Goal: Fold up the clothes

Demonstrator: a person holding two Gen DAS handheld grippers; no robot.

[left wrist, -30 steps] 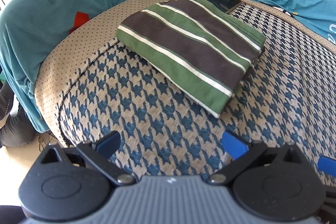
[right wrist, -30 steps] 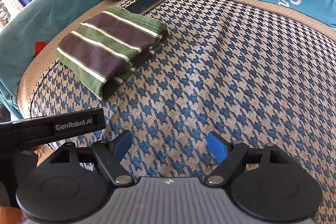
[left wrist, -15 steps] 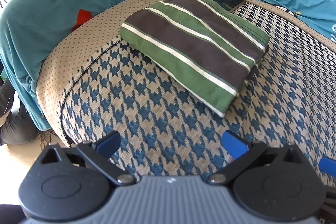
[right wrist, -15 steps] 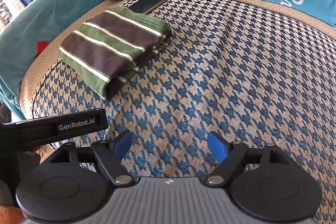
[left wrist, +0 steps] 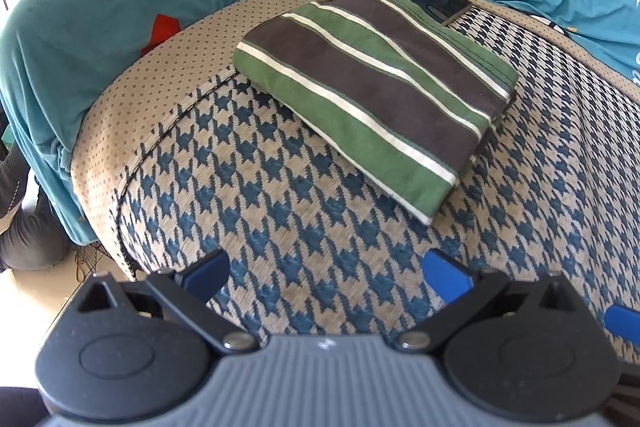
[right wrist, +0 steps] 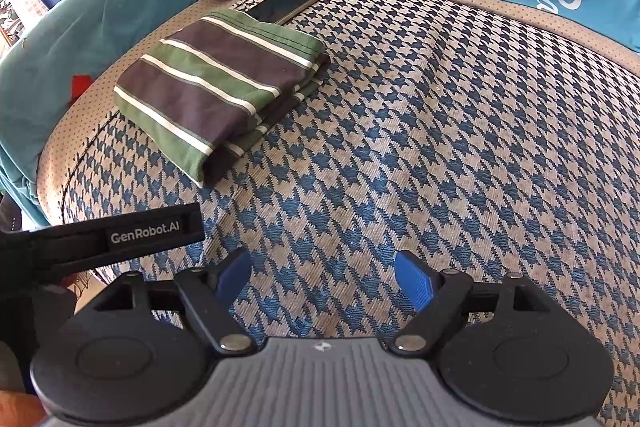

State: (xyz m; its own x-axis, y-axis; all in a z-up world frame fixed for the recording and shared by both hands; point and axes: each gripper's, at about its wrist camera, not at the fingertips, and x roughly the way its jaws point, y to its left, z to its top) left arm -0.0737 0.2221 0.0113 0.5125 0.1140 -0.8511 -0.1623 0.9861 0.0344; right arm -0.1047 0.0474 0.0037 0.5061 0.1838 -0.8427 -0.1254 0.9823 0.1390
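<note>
Left wrist view: the left tongs (left wrist: 326,273) hang released and empty over the houndstooth cushion (left wrist: 280,211), the folded striped garment (left wrist: 372,99) lying flat just beyond them. Right wrist view: the right tongs (right wrist: 324,277) are spread wide too, gripping nothing, the garment (right wrist: 216,95) beyond and left, a dark phone (right wrist: 296,1) at its far edge.

Each claw (left wrist: 326,273) (right wrist: 324,273) has blue fingertips, black linkages with silver screws, ribbed grey housing.

Soft matt striped cloth (left wrist: 372,99) on coarse woven houndstooth cover (right wrist: 440,147); glossy phone (right wrist: 296,1).
</note>
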